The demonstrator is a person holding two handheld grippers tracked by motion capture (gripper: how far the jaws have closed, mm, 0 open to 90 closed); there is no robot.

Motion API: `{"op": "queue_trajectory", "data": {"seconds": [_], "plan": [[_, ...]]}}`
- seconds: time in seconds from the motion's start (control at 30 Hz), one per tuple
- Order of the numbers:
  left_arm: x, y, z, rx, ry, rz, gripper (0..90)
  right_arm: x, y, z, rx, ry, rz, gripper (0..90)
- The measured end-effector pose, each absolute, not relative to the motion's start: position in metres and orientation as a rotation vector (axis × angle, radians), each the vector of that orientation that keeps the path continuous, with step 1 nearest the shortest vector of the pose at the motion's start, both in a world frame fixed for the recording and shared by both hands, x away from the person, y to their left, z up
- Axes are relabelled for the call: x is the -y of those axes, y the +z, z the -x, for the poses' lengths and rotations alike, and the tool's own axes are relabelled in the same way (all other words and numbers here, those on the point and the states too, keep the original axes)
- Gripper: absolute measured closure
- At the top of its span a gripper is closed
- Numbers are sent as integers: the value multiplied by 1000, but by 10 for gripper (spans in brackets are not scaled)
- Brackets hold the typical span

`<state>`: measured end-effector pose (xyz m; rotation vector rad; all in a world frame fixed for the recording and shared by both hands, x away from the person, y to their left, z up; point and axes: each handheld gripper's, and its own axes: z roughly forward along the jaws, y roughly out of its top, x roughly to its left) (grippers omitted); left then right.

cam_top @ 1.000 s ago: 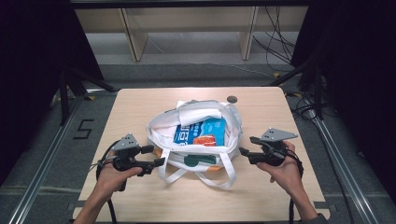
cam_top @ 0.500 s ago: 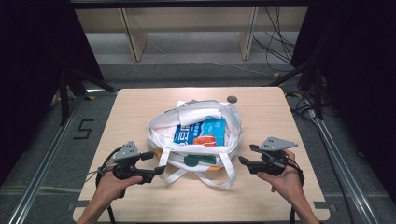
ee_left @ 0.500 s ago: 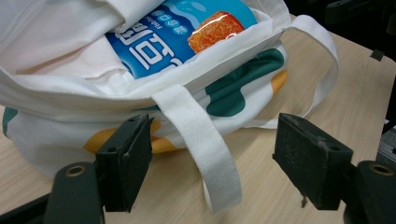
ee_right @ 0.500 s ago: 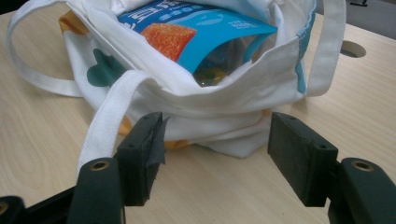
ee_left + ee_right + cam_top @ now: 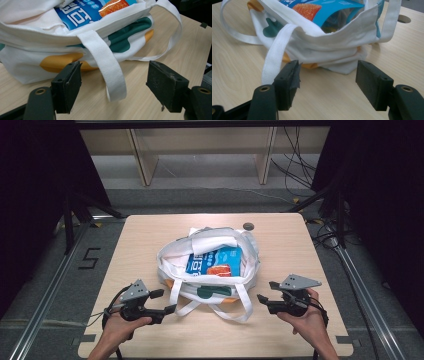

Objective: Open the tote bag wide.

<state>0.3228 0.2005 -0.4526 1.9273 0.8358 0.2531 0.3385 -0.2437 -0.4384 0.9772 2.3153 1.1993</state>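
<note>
Both the left gripper (image 5: 167, 300) and right gripper (image 5: 261, 291) sit released on the near tabletop (image 5: 150, 235), flanking the tote bag (image 5: 172, 255). This looks like the approach to its near strap (image 5: 110, 67), so each gripper must next close in on it.

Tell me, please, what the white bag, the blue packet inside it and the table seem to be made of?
The white bag looks like woven cotton or canvas: matte, softly creased, with flat fabric straps. The blue packet is probably plastic film, since a bright glare shows on its printed surface. The table looks like light wood or a wood-look laminate, with a faint grain pattern and a smooth finish.
</note>
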Motion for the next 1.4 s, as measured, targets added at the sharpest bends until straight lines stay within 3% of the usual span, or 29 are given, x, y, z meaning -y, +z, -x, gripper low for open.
{"op": "queue_trajectory", "data": {"seconds": [1.4], "plan": [[-199,-489,-275,-824,330,-1935,213,256,-479,-285,-2353,1187,-1021,304]]}}
